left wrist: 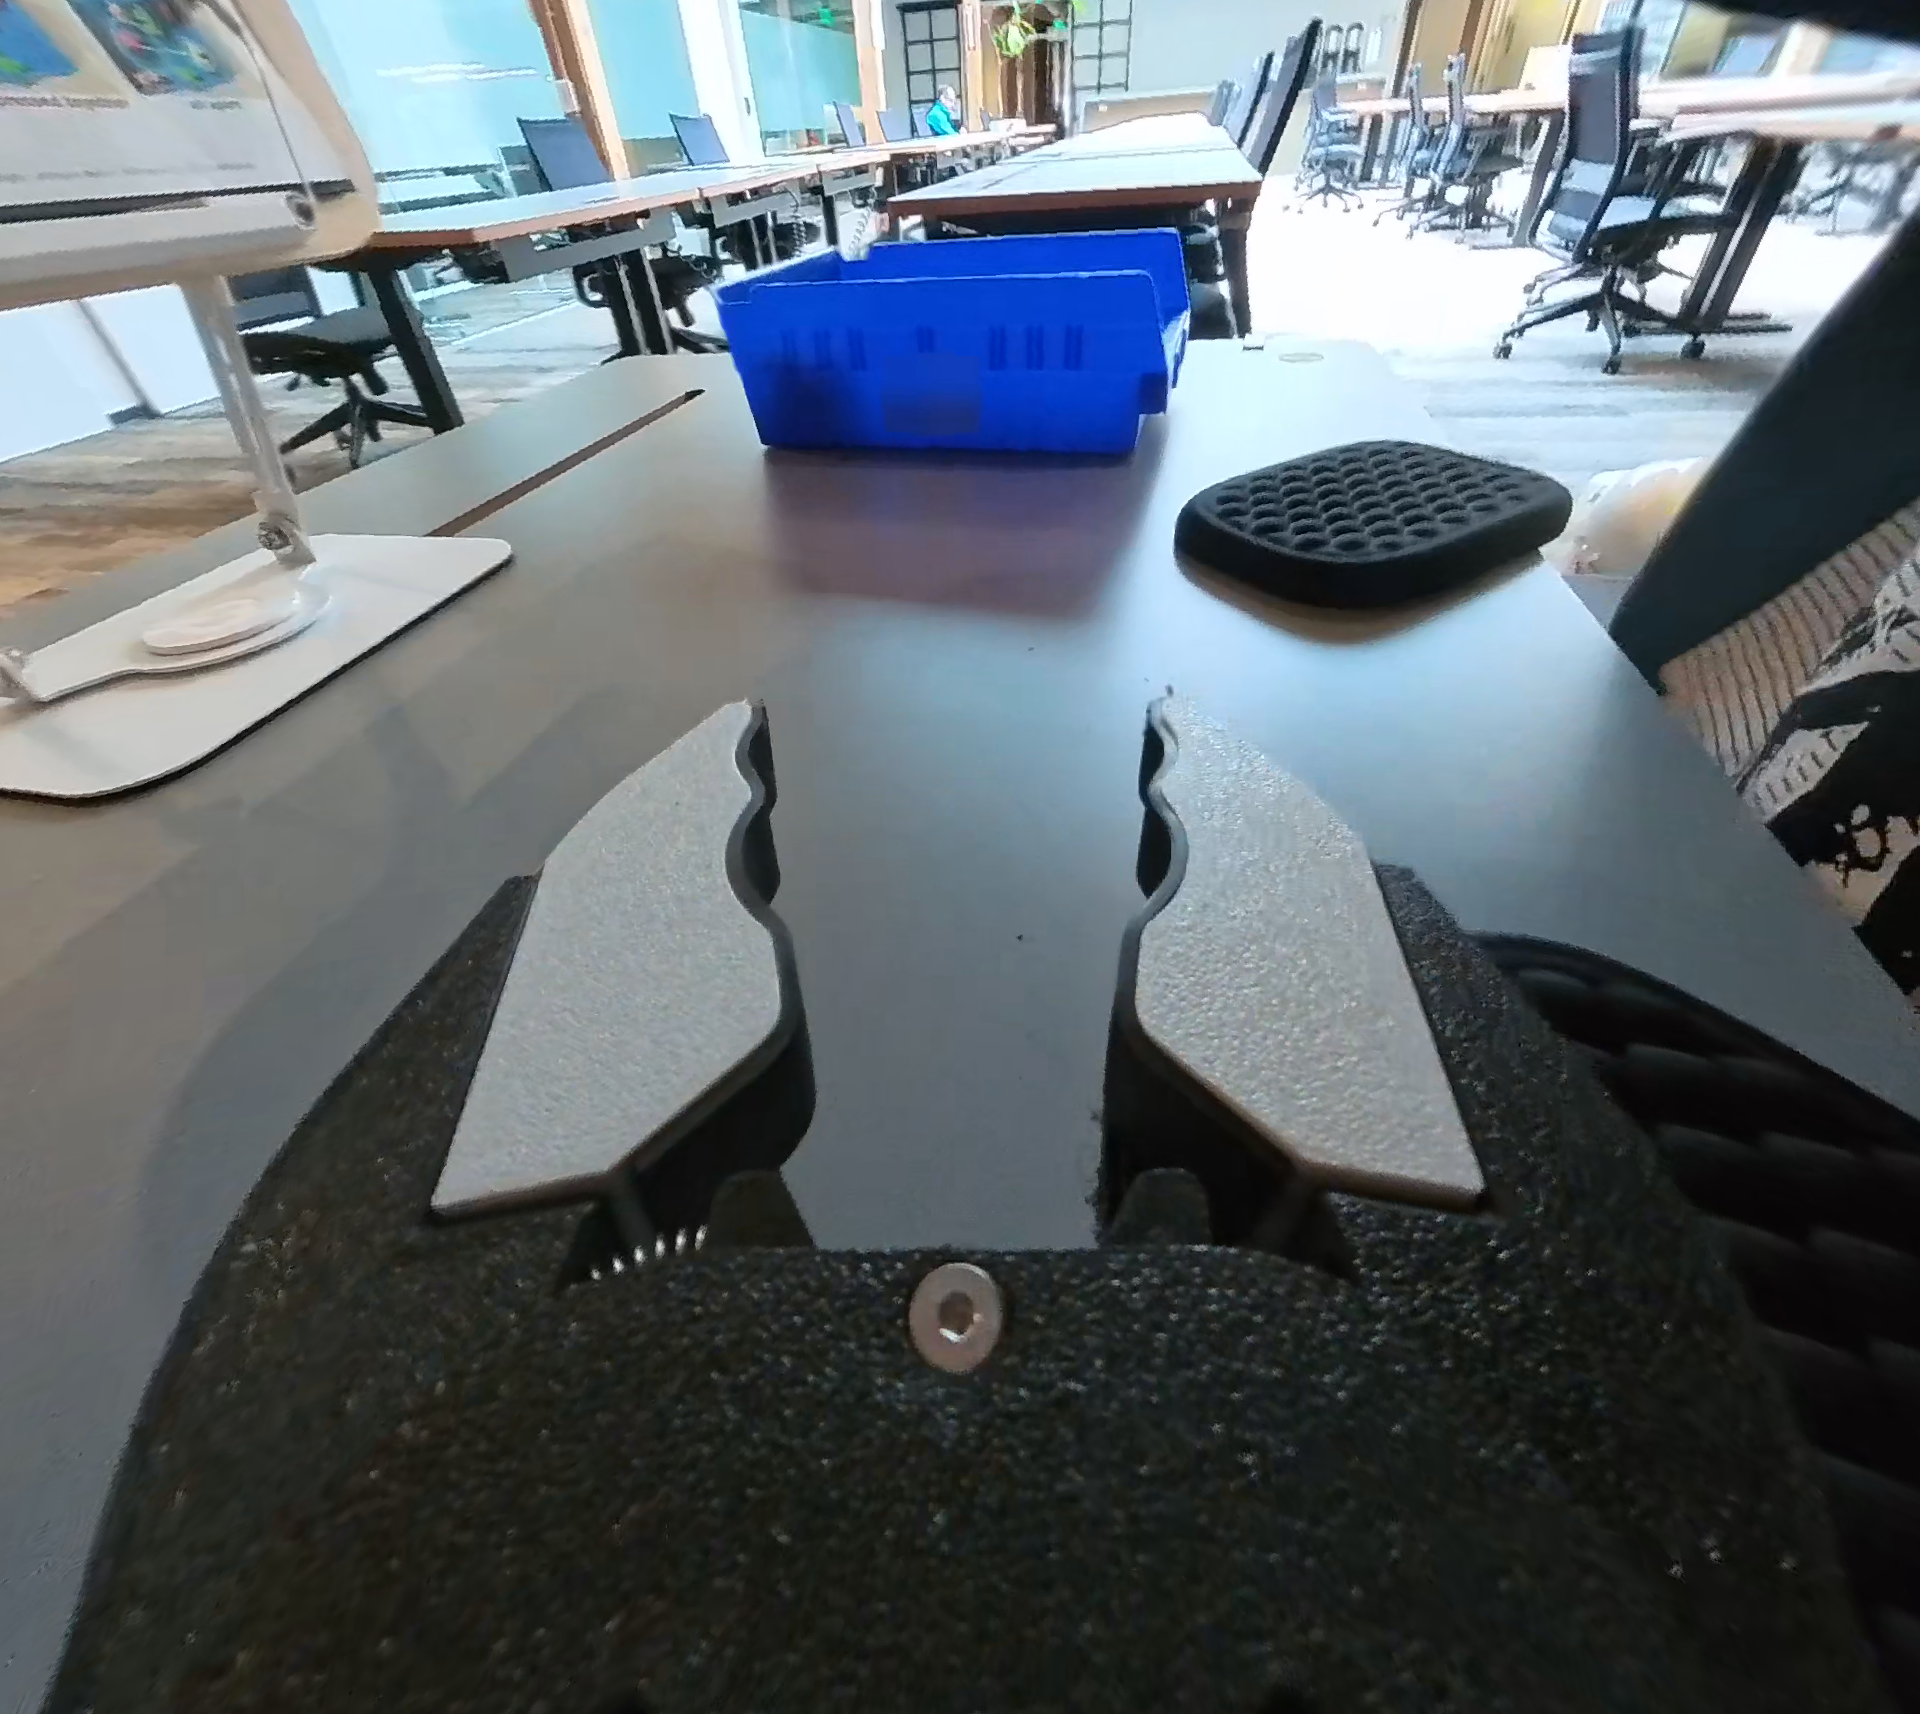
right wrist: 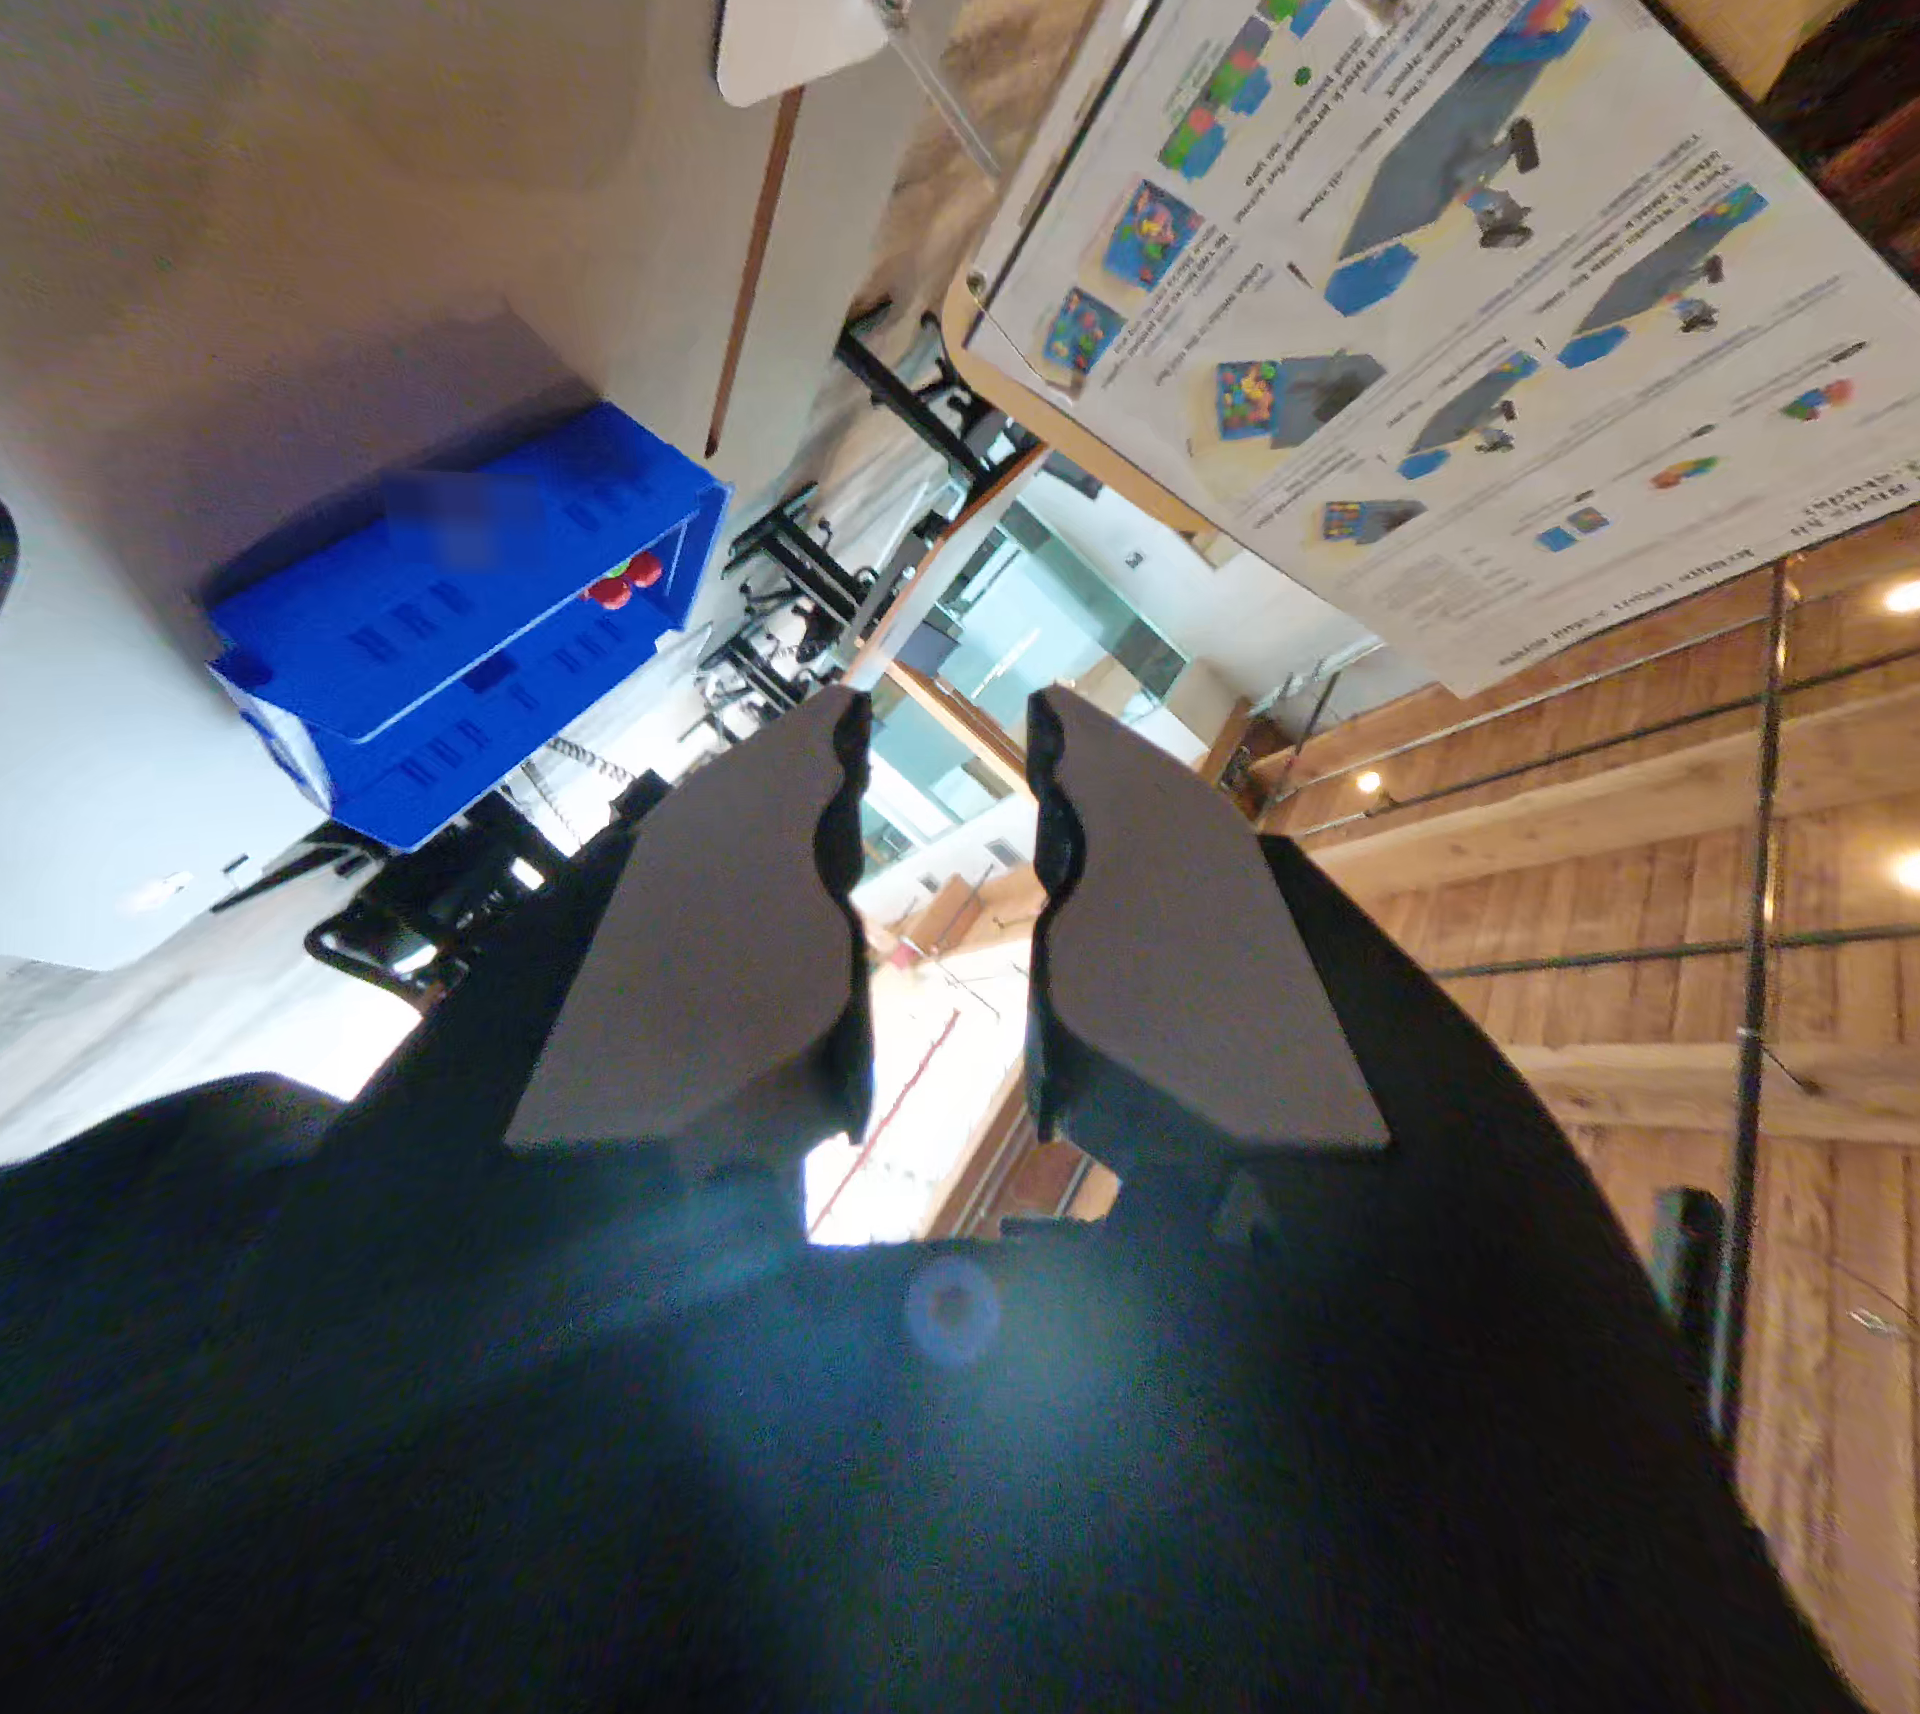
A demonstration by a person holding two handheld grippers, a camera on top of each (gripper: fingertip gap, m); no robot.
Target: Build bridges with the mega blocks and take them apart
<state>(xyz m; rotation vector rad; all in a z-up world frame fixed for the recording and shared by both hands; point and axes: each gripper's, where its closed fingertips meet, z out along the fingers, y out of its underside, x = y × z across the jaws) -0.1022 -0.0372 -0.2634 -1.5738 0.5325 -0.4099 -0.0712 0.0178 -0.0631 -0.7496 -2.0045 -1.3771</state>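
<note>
A blue plastic bin [left wrist: 951, 345] stands at the far side of the dark table [left wrist: 935, 604]. My left gripper [left wrist: 956, 719] lies low on the table, open and empty, pointing at the bin. In the right wrist view the picture is rolled far over; the blue bin [right wrist: 447, 625] shows at the left with a red block [right wrist: 623, 584] visible inside it. My right gripper [right wrist: 945, 708] is raised in the air, tilted, open and empty, pointing past the table toward the room.
A white stand [left wrist: 208, 615] with an instruction sheet [left wrist: 114, 2] is at the table's left; the sheet also shows in the right wrist view [right wrist: 1455, 230]. A black honeycomb pad [left wrist: 1371, 516] lies right of the bin. Patterned fabric [left wrist: 1829, 781] is at the right edge.
</note>
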